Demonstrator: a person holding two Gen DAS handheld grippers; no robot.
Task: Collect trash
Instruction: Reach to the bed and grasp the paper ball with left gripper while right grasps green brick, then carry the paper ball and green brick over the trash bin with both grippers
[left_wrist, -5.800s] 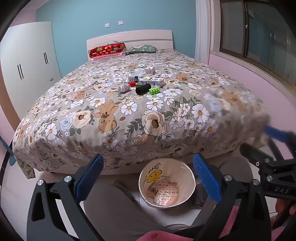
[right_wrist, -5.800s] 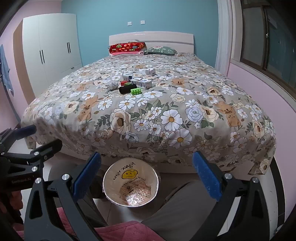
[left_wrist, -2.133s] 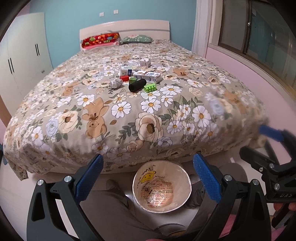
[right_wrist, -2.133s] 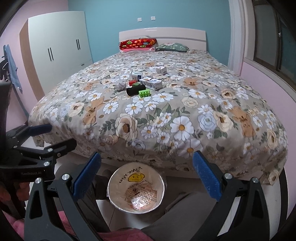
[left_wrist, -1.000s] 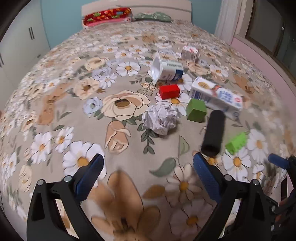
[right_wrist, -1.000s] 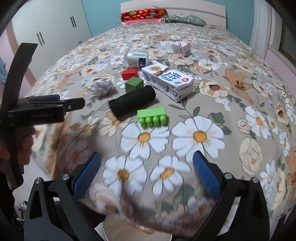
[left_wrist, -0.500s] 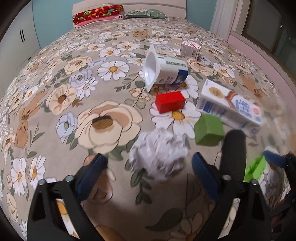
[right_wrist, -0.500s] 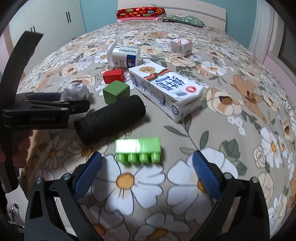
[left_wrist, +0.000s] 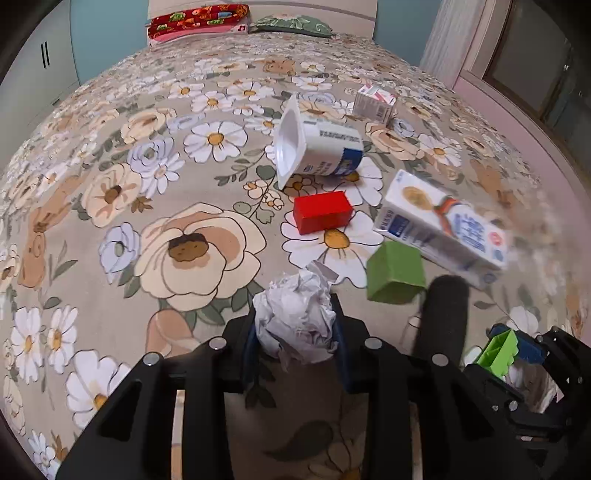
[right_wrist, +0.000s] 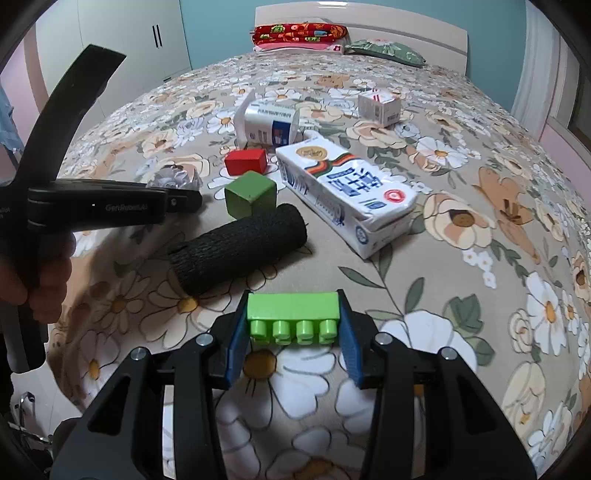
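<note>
On the flowered bedspread (left_wrist: 110, 192), at the left of the cluster, the left gripper (left_wrist: 295, 328) angled steeply down with its jaws just drawn in on the crumpled paper ball (left_wrist: 295, 317), the blue pads pressing the wad from both sides. Seen from the right wrist camera, that tool reached in level from the left edge, a hand (right_wrist: 40, 280) wrapped round its black grip.

Beyond the paper lay a red block (left_wrist: 322, 211) and, past it, a tipped white cup (left_wrist: 314, 147) with its mouth turned left. Right of those sat a green cube (left_wrist: 395, 273), a black foam roller (right_wrist: 240, 247) lying on its side, and a milk carton (right_wrist: 347, 192) flat on its long face; a small box (right_wrist: 380, 105) stood farther back.

At the right, the right gripper (right_wrist: 293, 332) likewise pointed downward, its jaws just brought together on a green studded brick (right_wrist: 293, 314), pads tight against both ends, studs facing the camera.
</note>
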